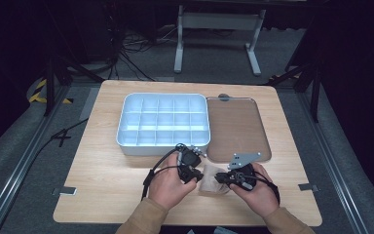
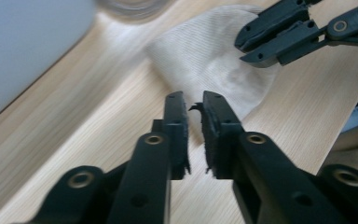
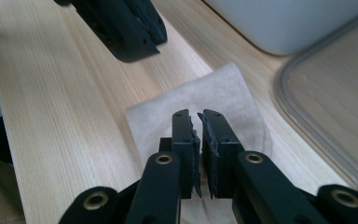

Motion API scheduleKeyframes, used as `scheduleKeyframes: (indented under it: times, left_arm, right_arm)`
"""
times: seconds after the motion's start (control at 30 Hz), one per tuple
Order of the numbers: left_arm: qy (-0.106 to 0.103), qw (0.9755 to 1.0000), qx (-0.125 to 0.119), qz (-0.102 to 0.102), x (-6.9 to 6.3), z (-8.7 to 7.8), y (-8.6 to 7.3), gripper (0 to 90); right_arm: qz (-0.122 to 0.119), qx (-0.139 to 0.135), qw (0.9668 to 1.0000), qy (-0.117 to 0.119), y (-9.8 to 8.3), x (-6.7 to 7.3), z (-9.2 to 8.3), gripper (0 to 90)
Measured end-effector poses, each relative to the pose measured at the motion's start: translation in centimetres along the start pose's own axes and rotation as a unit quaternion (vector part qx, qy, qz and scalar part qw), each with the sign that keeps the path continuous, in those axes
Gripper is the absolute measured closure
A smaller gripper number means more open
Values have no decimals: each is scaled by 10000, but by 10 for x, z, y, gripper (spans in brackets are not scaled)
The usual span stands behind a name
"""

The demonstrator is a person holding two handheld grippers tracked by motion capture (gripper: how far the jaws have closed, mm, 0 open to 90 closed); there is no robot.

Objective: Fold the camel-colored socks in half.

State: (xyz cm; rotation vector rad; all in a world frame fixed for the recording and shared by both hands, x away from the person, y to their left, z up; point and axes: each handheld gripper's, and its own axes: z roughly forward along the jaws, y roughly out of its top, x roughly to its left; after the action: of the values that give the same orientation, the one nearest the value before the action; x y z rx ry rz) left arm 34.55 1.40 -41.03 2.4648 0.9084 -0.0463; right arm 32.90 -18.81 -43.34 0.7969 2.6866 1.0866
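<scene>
At the bottom of the high view, 2 sleeved forearms come in, each hand holding a gripper. The left gripper [image 1: 191,174] and right gripper [image 1: 226,178] meet over a cloth [image 1: 210,184] lying on the table [image 1: 102,195] between the hands, lower centre of the frame.

In the left gripper view the jaws stand clenched to a thin slit at the cloth's near edge [image 2: 214,56]; the fabric seems pinched between the pads, though the contact is hard to make out. In the right gripper view the jaws are likewise clenched on the cloth [image 3: 214,98], its edge running into the slit between them.

The cloth is small, pale beige, finely ribbed and lying nearly flat with soft creases. It looks light and limp, so it should fold or drape with no resistance and may slide on the smooth wood. Edges or corners are the best holds; a pinch in the middle would only bunch it.

Beyond, at centre frame, sits a white tray [image 1: 121,134] with many compartments; to its right lies a flat brownish lid [image 1: 236,126] with a clear rim.
</scene>
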Motion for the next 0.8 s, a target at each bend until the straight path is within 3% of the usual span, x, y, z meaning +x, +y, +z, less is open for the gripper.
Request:
scheduleKeyframes:
  times: [0.1, 0.17, 0.3, 0.53, 0.7, 0.73, 0.77, 0.8]
  left_arm:
    - [-72, 9995, 142, 262, -7, 14, 8, 844]
    - [-21, 9991, 252, 334, -8, 20, 10, 850]
    - [24, 9979, 538, 365, -7, 31, 12, 855]
    - [-24, 9964, 777, 351, -6, 39, 13, 853]
    - [-136, 9976, 519, 431, -10, 34, 15, 829]
    - [-126, 9983, 234, 516, -12, 26, 17, 830]
    - [-126, 9983, 234, 516, -12, 26, 17, 831]
    - [-69, 9984, 60, 562, -12, 23, 18, 831]
  right_arm:
    - [90, -1, 9999, -66, -8, -3, -4, 828]
    - [96, -33, 9999, -82, -11, -4, -4, 820]
    - [123, -5, 9999, -86, -17, -7, -2, 811]
    - [55, 53, 9999, -91, -27, -9, -2, 780]
    - [35, 114, 9999, -81, -33, -12, 4, 772]
    - [2, 114, 9999, -77, -33, -12, 4, 770]
    - [-13, 111, 9999, -80, -32, -12, 4, 769]
    - [-13, 111, 9999, -80, -32, -12, 4, 769]
